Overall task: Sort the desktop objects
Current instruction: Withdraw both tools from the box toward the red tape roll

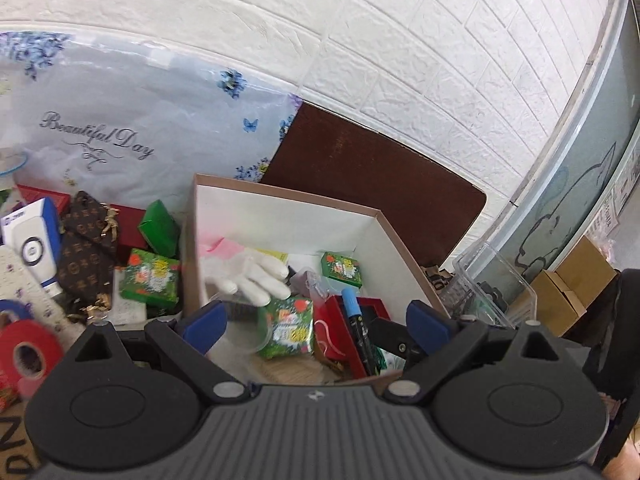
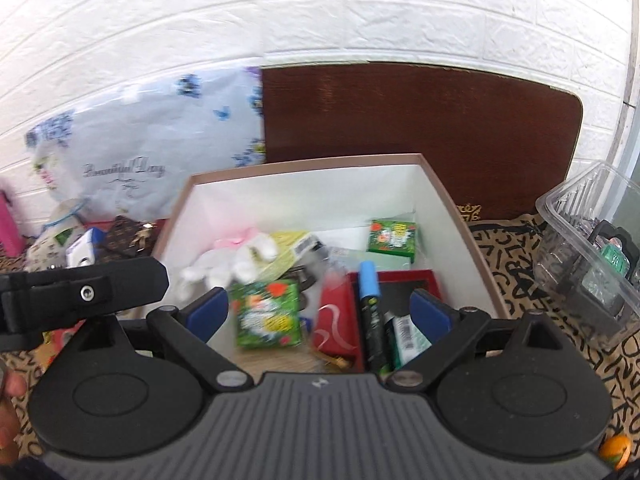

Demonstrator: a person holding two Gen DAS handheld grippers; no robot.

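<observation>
We counted three green printed packets point(image 1: 289, 329), two inside the one cardboard box point(image 1: 280, 200), plus one blue-capped marker point(image 1: 357, 322), one white glove point(image 1: 256, 278) and one red tape roll point(image 1: 28, 350).

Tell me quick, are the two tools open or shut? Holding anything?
Left tool: open, holding nothing, above the box.
Right tool: open, holding nothing, above the same box.

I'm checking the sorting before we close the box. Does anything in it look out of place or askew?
Nothing looks spilled or damaged. The box is simply a jumble: a white glove sprawls over other items, green packets lie tilted, and a blue-capped marker rests across the red case.
</observation>
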